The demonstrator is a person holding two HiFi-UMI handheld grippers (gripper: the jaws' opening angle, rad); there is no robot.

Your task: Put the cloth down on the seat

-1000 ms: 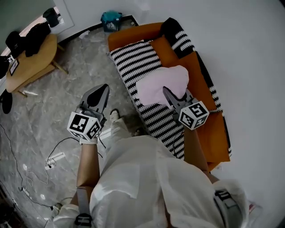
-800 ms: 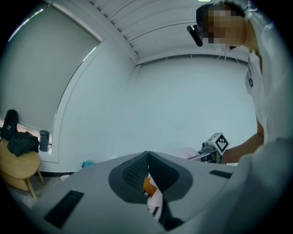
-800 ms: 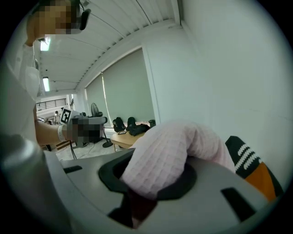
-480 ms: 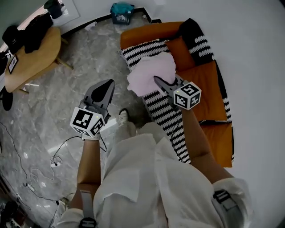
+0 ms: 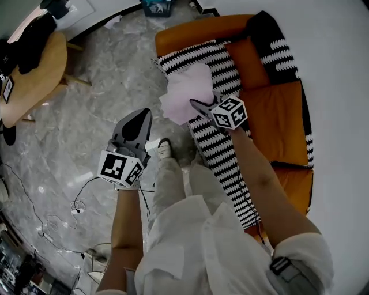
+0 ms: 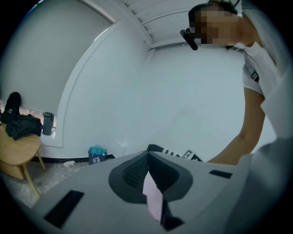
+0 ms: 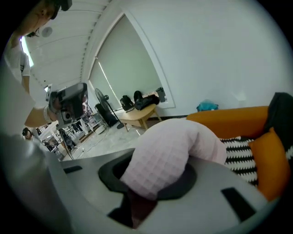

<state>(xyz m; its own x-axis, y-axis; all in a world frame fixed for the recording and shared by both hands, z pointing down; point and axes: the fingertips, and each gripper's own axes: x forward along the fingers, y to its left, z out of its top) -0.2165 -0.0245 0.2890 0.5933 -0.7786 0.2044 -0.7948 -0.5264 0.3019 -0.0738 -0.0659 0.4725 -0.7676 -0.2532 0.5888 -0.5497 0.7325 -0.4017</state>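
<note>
A pale pink waffle-textured cloth (image 5: 185,92) hangs bunched from my right gripper (image 5: 195,105), which is shut on it. The cloth (image 7: 169,151) fills the space between the jaws and droops over their tips. It hangs above the front edge of the sofa seat, which is covered by a black-and-white striped blanket (image 5: 222,144), and partly over the floor. The sofa (image 5: 277,109) is orange. My left gripper (image 5: 140,117) hovers over the marble floor to the left of the sofa. Its jaws meet at the tips (image 6: 147,157) and hold nothing I can make out.
A round wooden table (image 5: 34,69) with dark clothes on it stands at the far left. Cables and a power strip (image 5: 75,207) lie on the floor. A teal bin (image 5: 157,6) sits by the wall beyond the sofa arm. The person's shoe (image 5: 164,148) is close to the sofa front.
The right gripper has carried the cloth from above the middle of the seat toward its front edge and the sofa's arm end. The left gripper has stayed over the floor, still shut.
</note>
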